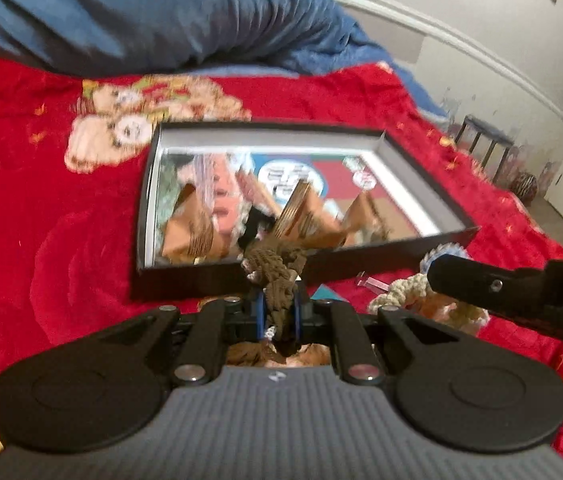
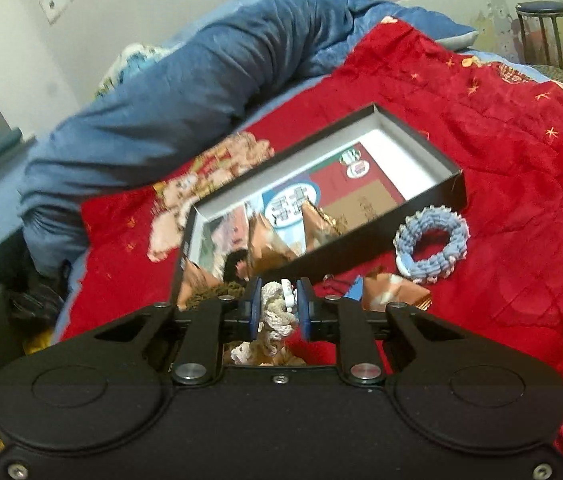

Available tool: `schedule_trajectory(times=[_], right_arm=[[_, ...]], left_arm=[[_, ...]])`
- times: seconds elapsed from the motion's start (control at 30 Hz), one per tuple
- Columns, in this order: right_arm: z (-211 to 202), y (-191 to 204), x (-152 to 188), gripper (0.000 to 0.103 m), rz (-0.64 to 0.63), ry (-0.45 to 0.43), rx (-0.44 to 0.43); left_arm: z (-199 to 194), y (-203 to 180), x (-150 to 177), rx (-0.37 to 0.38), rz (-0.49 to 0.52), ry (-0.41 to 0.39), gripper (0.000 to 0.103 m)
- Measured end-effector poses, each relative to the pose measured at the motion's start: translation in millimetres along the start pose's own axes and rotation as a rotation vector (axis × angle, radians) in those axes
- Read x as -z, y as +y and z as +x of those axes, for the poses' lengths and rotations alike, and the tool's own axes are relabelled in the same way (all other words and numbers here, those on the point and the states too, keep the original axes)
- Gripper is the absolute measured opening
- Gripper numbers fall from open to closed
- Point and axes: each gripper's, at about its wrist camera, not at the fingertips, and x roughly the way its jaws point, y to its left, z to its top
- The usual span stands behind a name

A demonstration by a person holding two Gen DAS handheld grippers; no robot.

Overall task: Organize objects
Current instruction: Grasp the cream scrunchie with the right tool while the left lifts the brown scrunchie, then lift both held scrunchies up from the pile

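Now each tool is closed on a crocheted ring, left tool (image 1: 279,312) on the brown ring (image 1: 275,268), right tool (image 2: 279,310) on the cream ring (image 2: 277,312), and a soft loop may slip before reaching the far box (image 1: 425,240).

Right gripper (image 2: 277,306) clamped on a cream crocheted ring (image 2: 275,314), blue pads pressing both sides. Beyond it, open black box (image 2: 455,184) on red blanket (image 2: 501,140), holding a printed sheet and brown folded-paper pieces (image 2: 269,240). Blue crocheted ring (image 2: 431,244) lies just beside the box's near wall. Blue duvet (image 2: 185,80) behind.
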Motion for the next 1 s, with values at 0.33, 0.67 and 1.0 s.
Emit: schedule_trajectory(times=[0.33, 0.67, 1.0], right_arm=[[-15, -2, -15, 0.019, 0.034, -0.064, -0.063], [-16, 2, -19, 0.019, 0.018, -0.085, -0.059], [-3, 2, -18, 0.019, 0.017, -0.097, -0.017]], left_arm=[[-10, -20, -3, 0.031, 0.073, -0.048, 0.017], [-11, -26, 0, 0.047, 0.091, -0.049, 0.017], [-11, -24, -2, 0.051, 0.084, -0.056, 0.017]])
